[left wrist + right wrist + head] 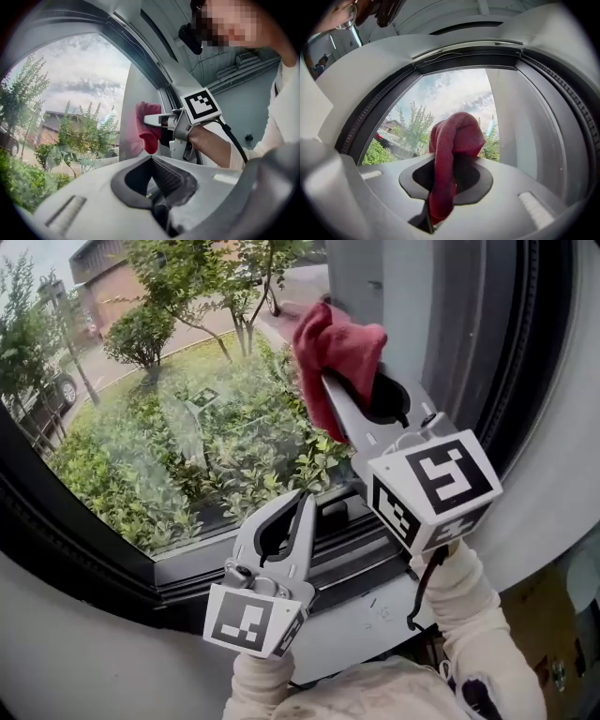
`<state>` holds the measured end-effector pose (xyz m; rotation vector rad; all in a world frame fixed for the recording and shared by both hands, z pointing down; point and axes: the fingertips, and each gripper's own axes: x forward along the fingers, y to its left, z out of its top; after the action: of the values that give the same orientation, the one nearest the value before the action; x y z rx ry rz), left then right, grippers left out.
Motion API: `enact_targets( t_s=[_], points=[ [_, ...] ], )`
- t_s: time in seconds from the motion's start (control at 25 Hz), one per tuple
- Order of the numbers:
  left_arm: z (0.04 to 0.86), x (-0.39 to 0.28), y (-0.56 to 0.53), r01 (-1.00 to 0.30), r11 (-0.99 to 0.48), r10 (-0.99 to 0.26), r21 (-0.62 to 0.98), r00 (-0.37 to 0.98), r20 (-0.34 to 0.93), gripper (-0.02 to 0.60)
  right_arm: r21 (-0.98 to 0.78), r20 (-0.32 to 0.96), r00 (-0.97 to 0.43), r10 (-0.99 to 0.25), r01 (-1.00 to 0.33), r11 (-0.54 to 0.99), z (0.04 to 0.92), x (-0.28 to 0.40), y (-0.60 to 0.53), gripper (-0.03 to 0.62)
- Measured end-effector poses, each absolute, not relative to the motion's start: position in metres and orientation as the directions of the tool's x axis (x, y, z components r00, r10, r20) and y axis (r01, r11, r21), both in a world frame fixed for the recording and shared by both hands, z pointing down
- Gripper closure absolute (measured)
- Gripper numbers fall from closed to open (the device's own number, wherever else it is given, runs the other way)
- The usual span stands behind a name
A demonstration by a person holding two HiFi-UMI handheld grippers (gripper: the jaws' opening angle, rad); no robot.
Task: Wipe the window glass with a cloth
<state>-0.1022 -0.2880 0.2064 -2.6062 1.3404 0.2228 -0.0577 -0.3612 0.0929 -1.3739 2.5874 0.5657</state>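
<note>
A bunched red cloth point(336, 352) is clamped in my right gripper point(330, 381), which is raised at the upper right of the window glass point(169, 409). In the right gripper view the red cloth point(449, 154) hangs between the shut jaws and bulges toward the window glass point(450, 98). The left gripper view shows the red cloth point(148, 126) against the pane near the frame. My left gripper point(305, 502) sits lower, near the sill, its jaws shut with nothing between them; its tips point(151, 159) meet in its own view.
A dark rubber-edged window frame point(84, 549) curves round the pane, with a sill track point(347, 540) below. Outside are shrubs point(187, 465), trees and a parked car point(56, 390). A grey wall panel point(553, 493) lies to the right.
</note>
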Motion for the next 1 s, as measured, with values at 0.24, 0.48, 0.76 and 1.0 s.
enact_targets(
  t_s=[0.24,0.48,0.76,1.0],
  points=[
    [0.206,-0.091,-0.293,-0.821,-0.557,-0.790,-0.124,0.570,-0.225,0.480,0.267,-0.309,-0.546,-0.779,-0.836,0.480,0.098,-0.036,-0.368,0.503],
    [0.202,-0.061,-0.299,-0.820,-0.555,-0.787,-0.141,0.572,-0.230,0.480,0.215,-0.319,-0.473,-0.821,-0.880,0.424,0.098,0.035,-0.391,0.503],
    [0.201,-0.016,-0.310,-0.809,-0.570,-0.775,-0.144,0.588,-0.232,0.481,0.180,-0.311,-0.366,-0.877,-0.929,0.324,0.101,0.119,-0.418,0.503],
    [0.196,0.008,-0.315,-0.804,-0.574,-0.771,-0.155,0.594,-0.231,0.480,0.213,-0.325,-0.366,-0.872,-0.927,0.310,0.108,0.128,-0.420,0.507]
  ],
)
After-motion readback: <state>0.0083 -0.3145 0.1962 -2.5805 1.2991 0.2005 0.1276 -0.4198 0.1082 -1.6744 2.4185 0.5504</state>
